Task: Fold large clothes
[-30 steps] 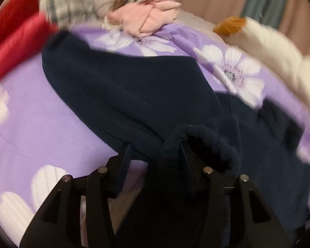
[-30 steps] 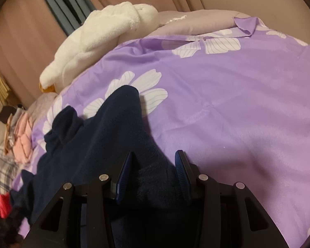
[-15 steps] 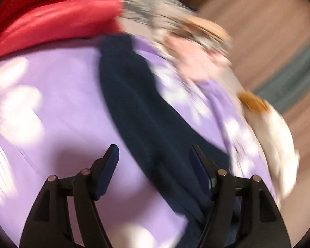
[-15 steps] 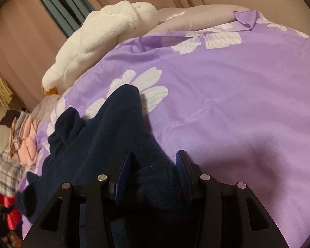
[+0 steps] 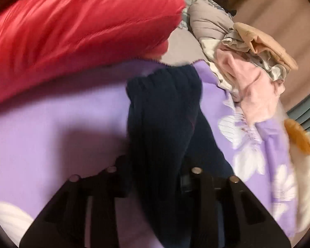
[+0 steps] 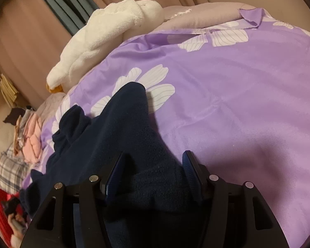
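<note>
Purple bedding printed with white flowers (image 5: 57,124) fills the left wrist view, with a red puffy jacket (image 5: 76,33) bulging across the top and a heap of pink and beige clothes (image 5: 252,80) at the upper right. Running up the middle is a sleeve of the navy fleece garment (image 5: 165,111), its ribbed cuff lying on the bedding near the jacket. The left gripper (image 5: 155,177) has just been closing, and its jaws now stand narrow with the sleeve bunched between them; the fingertips are buried in dark cloth, yet the fabric looks pinched and held. From the right wrist, the same bedding slopes away to a white plush toy (image 6: 105,39) and brown curtains behind. The navy garment lies rumpled at lower left, one point reaching onto a flower. The right gripper (image 6: 153,175) has just been opening; its blue pads stand apart at a middling width, a thick fold of fleece lying loose between them, not squeezed. Judging by its look, the fleece is soft, light and limp, not slippery, so it should sag and bunch when lifted; cuffs, hems and seams seem the firmest places to take hold.
</note>
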